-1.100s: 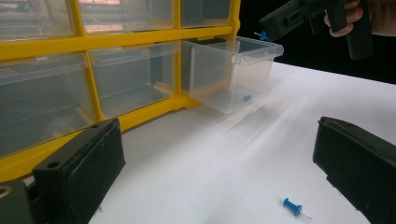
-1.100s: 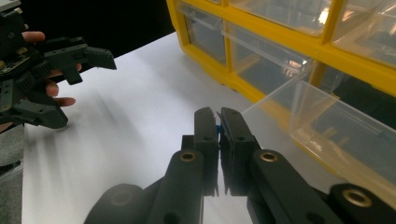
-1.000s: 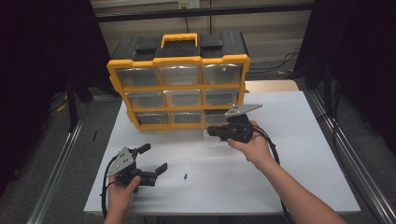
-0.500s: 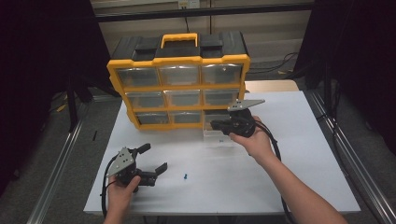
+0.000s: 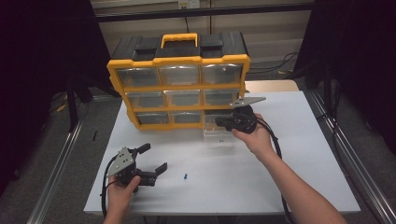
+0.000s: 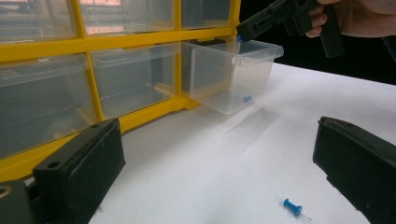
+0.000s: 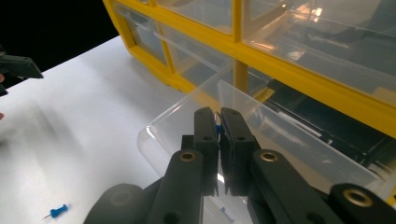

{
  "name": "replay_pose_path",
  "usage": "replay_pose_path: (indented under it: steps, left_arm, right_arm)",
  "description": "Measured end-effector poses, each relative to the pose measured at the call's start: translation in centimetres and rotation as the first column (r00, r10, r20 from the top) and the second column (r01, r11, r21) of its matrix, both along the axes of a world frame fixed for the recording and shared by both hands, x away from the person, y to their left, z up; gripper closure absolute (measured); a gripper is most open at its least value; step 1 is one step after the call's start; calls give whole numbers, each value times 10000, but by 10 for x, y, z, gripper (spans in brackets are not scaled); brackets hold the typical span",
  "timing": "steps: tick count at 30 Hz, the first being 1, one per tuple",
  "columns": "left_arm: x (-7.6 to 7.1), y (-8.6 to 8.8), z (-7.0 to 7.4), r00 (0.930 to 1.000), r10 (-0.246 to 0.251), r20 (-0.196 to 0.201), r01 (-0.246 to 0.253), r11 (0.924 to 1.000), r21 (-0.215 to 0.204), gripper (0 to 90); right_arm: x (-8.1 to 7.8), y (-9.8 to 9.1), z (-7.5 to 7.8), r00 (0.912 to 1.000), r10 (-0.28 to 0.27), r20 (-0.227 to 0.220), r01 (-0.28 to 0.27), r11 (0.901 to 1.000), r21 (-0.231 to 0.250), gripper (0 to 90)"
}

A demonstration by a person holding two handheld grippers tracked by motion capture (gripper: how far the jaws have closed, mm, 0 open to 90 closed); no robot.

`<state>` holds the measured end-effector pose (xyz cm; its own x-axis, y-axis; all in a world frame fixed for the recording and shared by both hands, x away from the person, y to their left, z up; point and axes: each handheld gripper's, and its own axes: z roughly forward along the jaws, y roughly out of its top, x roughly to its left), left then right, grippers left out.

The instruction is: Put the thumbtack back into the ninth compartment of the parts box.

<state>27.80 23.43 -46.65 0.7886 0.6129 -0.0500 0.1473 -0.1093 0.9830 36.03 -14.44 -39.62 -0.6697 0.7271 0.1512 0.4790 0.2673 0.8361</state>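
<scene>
1. A yellow-framed organiser cabinet (image 5: 180, 88) with nine clear plastic drawers, a black top and a yellow handle stands at the table's twelve o'clock edge, on a white rectangular tabletop (image 5: 289, 177).
2. The cabinet's lower right drawer, a clear plastic bin (image 6: 233, 77), is pulled well out of its slot; its front end rests on the tabletop.
3. In the left gripper view a small blue item (image 6: 247, 99) lies on that bin's floor; it looks like a pin, though it is too small to be sure.
4. The right gripper (image 7: 218, 128), black with a grey three-cornered plate on top, is held at about two o'clock from the table's middle, its tips over the open bin.
5. Its jaws are clenched almost together on a small blue pushpin (image 7: 217, 128), of which a sliver of blue shows between the pads.
6. The left gripper (image 5: 154, 158), also black, sits at about seven o'clock, low over the tabletop, well apart from the cabinet.
7. Its jaws are spread wide and hold nothing.
8. A second blue pushpin (image 5: 186, 177) lies loose on the tabletop, just beside the left gripper at its three o'clock, needle out flat.
</scene>
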Motion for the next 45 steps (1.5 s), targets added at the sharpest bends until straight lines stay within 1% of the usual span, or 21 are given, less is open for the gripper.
replay_pose_path:
  steps: [3,6,8,9,10,13,14,16,21,22,23,26,29,31,33,36,37,39,41,43,45]
  left_arm:
    - [0,1,0,10000,-49,38,49,9998,168,20]
    - [-1,-2,0,9999,130,-87,-132,9996,-250,20]
    - [1,4,1,9996,-218,152,210,9985,515,20]
    - [0,1,0,10000,-78,49,77,9998,167,20]
    - [1,2,0,9999,-76,74,74,9998,199,20]
    - [2,2,0,9993,-364,86,363,9993,88,20]
    - [0,1,0,10000,-72,62,71,9998,185,20]
    - [1,4,1,9998,-146,163,138,9985,523,20]
    - [0,2,0,10000,-70,67,69,9997,220,20]
    - [1,4,1,9998,-147,161,138,9985,521,20]
    - [0,0,0,10000,5,38,-5,10000,77,20]
    - [0,-1,-1,9995,-304,-89,302,9993,-201,20]
    - [0,1,0,10000,10,56,-11,9999,138,20]
    - [1,3,1,9999,-106,125,100,9990,429,20]
    - [0,-1,-1,9995,-308,-100,305,9991,-288,20]
    - [0,-1,-1,9995,-299,-122,295,9991,-309,20]
    - [-1,-2,0,9999,57,-135,-59,9998,-187,20]
    - [1,3,1,9998,-133,139,126,9986,507,20]
    - [0,0,0,10000,-12,-15,12,10000,34,20]
    - [1,-1,-1,9995,-305,-77,303,9991,-293,20]
    - [0,-1,-1,9995,-285,-146,280,9991,-322,20]
  right_arm:
    - [2,-1,-2,10000,-92,1,92,9999,-72,868]
    - [2,-1,-3,9999,-145,-12,145,9998,-162,867]
    - [2,-1,-3,9998,-174,-12,174,9997,-172,864]
    - [2,-1,-3,9999,-171,24,172,9997,-168,861]
    - [2,-1,-3,9998,-184,37,184,9997,-158,850]
    - [2,-1,-4,9996,-263,58,264,9995,-197,775]
    - [2,-1,-3,9996,-277,20,278,9995,-160,747]
    - [2,-2,-3,9995,-306,-15,306,9995,-80,714]
    - [-3,-1,-3,9997,-236,-10,236,9997,45,634]
    - [-4,-1,-3,9997,-223,24,223,9997,110,614]
    - [-5,0,-2,9998,-178,-4,178,9998,122,602]
    - [-10,2,0,9999,-90,130,88,9998,199,548]
    - [-15,5,0,9998,13,178,-17,9997,262,477]
    - [-19,7,0,9998,112,139,-117,9993,345,430]
    - [-22,11,-1,9998,182,112,-186,9990,394,379]
    - [-26,14,-3,9995,327,4,-327,9987,399,321]
    - [-27,15,-4,9995,319,-10,-318,9985,446,296]
    - [-29,17,-6,9996,289,-64,-286,9985,477,244]
    - [-31,19,-7,9995,285,-158,-276,9981,544,216]
    - [-33,20,-9,9991,356,-229,-342,9978,569,187]
    - [-34,21,-10,9991,301,-305,-282,9977,614,152]
